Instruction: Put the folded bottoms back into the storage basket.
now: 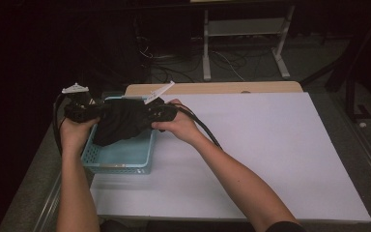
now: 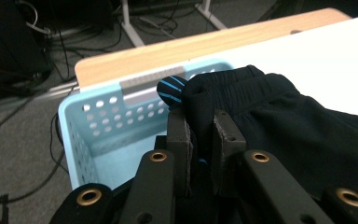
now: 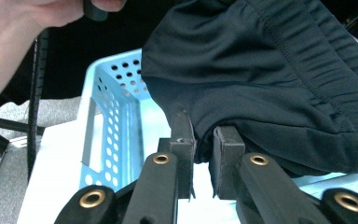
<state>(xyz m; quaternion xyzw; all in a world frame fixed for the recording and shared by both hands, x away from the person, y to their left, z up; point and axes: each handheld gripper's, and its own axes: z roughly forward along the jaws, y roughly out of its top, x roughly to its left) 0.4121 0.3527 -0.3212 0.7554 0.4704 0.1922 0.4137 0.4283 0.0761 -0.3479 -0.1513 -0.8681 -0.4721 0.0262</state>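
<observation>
At the left of the high view, the left gripper is hanging over the near-left corner of a light blue basket, and its fingers are pinching one end of a black garment. In the left gripper view those fingers are standing narrow with a fold of the elastic waistband between them; a black tip with blue stripes is poking up just beyond the fingers, perhaps a drawstring end, though the picture is too soft to be sure. Past the fingers lie the basket's perforated wall and its bare floor.

Moving right, the garment is sagging between the two grippers, its middle drooping down into the basket while both gripped ends are being held above the rim. The right gripper is holding the other end over the basket's right side. In the right gripper view its fingers are also narrow and are closing on the lower edge of the cloth, which is bulging above and to the right of them, with the basket wall to their left.

Further right, the white desk is bare.

Judged from this, the garment is picked up and brought over the basket, partly lowered. What seems left is to lower it fully, let go with both pairs of fingers, and draw them back.
</observation>
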